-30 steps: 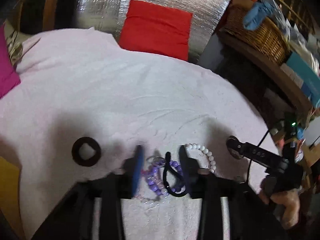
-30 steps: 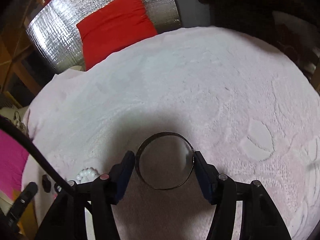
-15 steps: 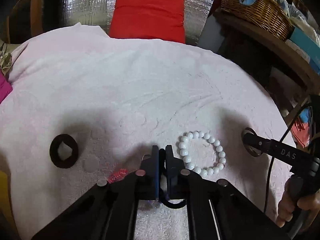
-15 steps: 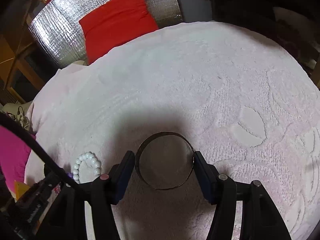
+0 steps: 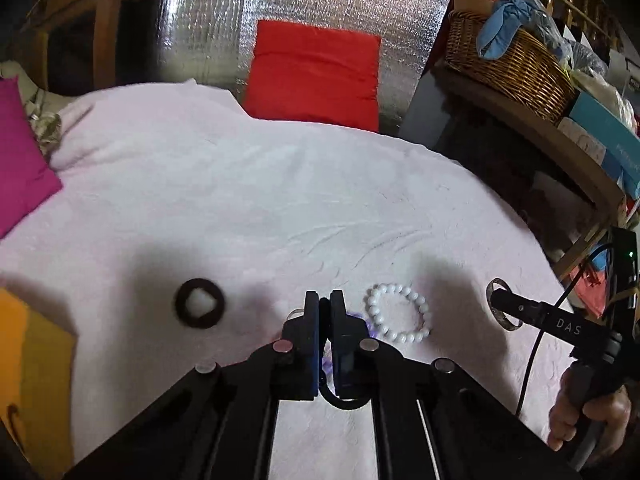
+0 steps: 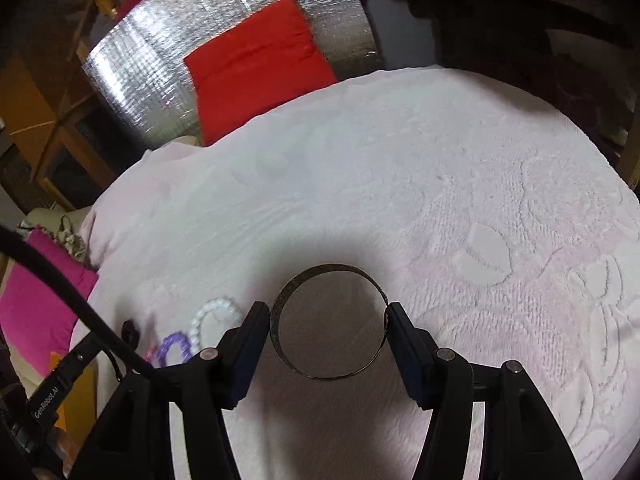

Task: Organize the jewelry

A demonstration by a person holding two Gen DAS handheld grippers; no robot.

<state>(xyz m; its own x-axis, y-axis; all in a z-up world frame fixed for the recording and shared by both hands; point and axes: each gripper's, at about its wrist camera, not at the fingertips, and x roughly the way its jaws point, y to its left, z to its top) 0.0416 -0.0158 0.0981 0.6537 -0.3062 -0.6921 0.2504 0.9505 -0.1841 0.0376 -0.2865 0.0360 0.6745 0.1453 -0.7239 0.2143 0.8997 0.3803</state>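
Left gripper [image 5: 325,300] is clamped on black loop [image 5: 340,398]; pearl bracelet [image 5: 398,314] lies just right of it on cloth [image 5: 240,200]; bangle [image 6: 330,322] is pinched between right gripper [image 6: 328,316] pads

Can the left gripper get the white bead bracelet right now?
Probably not yet. The left gripper is shut on a black cord loop, so its jaws are busy. The white bead bracelet lies in the open on the pink blanket, just beside it, nothing covering it.
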